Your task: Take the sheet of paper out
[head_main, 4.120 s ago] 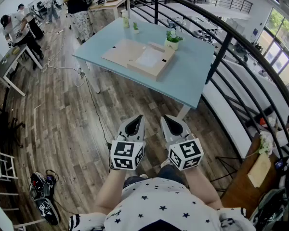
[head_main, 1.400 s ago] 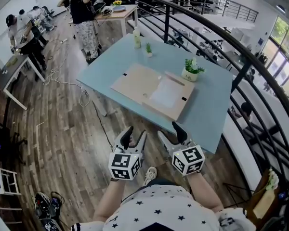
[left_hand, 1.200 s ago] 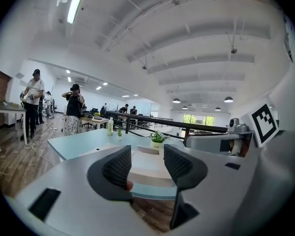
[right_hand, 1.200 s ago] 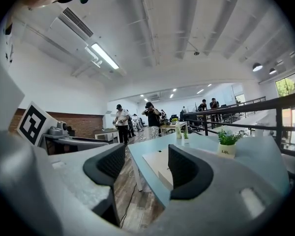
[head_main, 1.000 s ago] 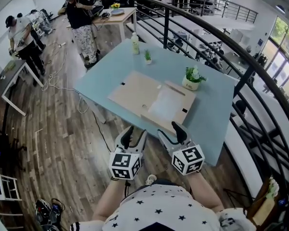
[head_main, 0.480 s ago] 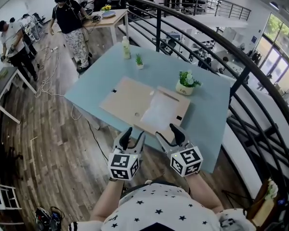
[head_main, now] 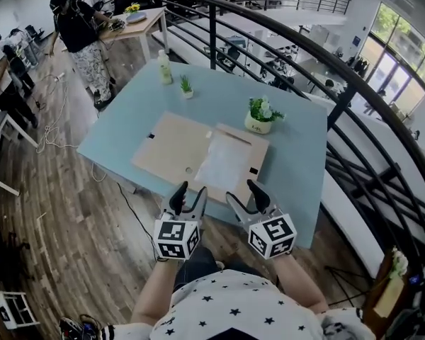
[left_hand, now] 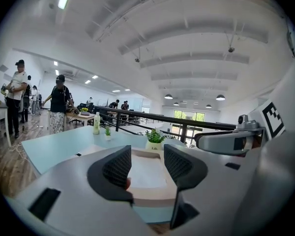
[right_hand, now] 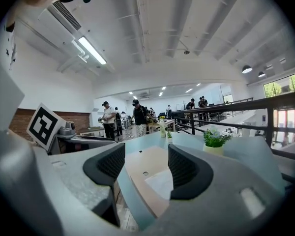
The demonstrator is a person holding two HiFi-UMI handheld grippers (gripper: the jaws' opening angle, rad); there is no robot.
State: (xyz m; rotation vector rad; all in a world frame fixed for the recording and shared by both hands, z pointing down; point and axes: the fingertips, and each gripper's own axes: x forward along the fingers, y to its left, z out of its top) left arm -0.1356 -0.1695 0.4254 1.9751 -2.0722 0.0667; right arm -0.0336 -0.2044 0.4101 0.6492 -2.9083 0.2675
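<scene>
Two tools hang near the edge of the blue desk [head_main: 297, 147]. The left hand-held gripper [head_main: 189, 192] and the right hand-held gripper [head_main: 241, 194] both have jaws apart, holding nothing. The sheet of paper [head_main: 223, 163] lies in the open brown box [head_main: 166, 147] on the desk.

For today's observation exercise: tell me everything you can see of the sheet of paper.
The sheet of paper is white, thin and rectangular. It lies flat in the tray half of an open cardboard box on the blue table. The left gripper and right gripper, both open, hover short of it.
</scene>
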